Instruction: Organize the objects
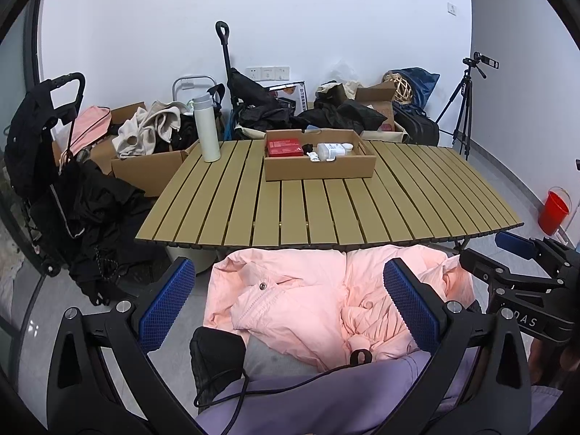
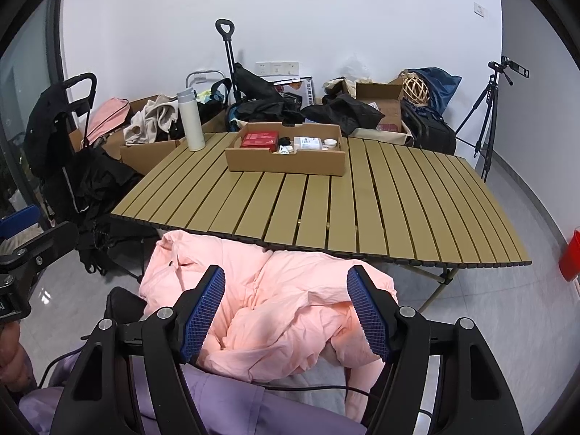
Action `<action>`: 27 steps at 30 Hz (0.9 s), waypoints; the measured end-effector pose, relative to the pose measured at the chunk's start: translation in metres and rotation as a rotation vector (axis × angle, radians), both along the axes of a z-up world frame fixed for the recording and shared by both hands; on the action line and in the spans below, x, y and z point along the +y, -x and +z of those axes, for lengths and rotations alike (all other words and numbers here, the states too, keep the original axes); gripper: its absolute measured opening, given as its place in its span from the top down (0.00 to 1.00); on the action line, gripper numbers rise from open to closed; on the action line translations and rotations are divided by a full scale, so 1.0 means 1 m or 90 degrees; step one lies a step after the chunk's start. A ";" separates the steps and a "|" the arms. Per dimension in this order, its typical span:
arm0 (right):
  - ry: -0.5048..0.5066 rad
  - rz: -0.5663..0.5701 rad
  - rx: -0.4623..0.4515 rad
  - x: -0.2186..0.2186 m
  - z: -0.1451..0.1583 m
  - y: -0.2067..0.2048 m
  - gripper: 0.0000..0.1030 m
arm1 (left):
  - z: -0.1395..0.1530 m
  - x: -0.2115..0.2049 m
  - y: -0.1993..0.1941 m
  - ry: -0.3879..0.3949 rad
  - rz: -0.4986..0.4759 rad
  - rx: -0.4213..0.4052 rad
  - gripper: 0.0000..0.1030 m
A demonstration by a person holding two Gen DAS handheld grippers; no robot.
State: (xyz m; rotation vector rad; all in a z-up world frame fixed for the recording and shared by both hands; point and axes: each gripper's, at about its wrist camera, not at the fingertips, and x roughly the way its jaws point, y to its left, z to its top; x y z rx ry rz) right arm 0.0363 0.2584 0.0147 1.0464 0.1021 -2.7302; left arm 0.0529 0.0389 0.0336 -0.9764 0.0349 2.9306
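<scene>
A cardboard tray (image 1: 319,172) (image 2: 286,166) stands at the far side of the slatted table (image 1: 326,210) (image 2: 362,210). In it lie a red box (image 1: 284,146) (image 2: 259,140), a white bottle on its side (image 1: 331,150) (image 2: 308,143) and small black and white items. A white thermos (image 1: 206,128) (image 2: 190,119) stands upright at the table's far left. My left gripper (image 1: 286,301) is open and empty, held low in front of the table over a pink jacket (image 1: 319,308) (image 2: 275,311). My right gripper (image 2: 286,315) is open and empty over the same jacket.
Behind the table lie cardboard boxes (image 1: 145,170), heaps of clothes (image 1: 152,130), black bags (image 2: 344,112) and a folded cart (image 1: 228,72). A black stroller (image 1: 54,166) stands left. A tripod (image 1: 467,105) and a red bucket (image 1: 552,210) stand right. A cable (image 1: 253,388) crosses my lap.
</scene>
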 end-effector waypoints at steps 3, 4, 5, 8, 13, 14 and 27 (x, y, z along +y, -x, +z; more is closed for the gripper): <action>0.000 -0.001 0.001 0.000 0.001 0.000 0.28 | -0.001 -0.001 0.000 0.000 0.000 -0.001 0.00; 0.000 -0.001 0.001 -0.001 0.001 0.000 0.28 | -0.001 0.000 0.000 0.001 0.000 -0.001 0.00; -0.001 0.000 0.001 -0.001 0.001 0.000 0.28 | -0.001 -0.001 0.000 0.001 0.000 -0.001 0.00; -0.002 0.001 0.001 -0.002 0.001 0.000 0.28 | -0.002 0.000 0.000 0.002 0.001 -0.003 0.00; -0.002 0.000 0.001 -0.002 0.001 0.000 0.28 | -0.002 -0.001 0.001 -0.002 0.003 -0.008 0.00; -0.002 0.000 0.002 -0.002 0.002 0.000 0.28 | -0.001 -0.001 0.001 -0.002 0.003 -0.007 0.00; -0.001 0.001 0.000 -0.003 0.001 -0.001 0.28 | -0.003 -0.002 0.000 -0.003 0.006 -0.011 0.00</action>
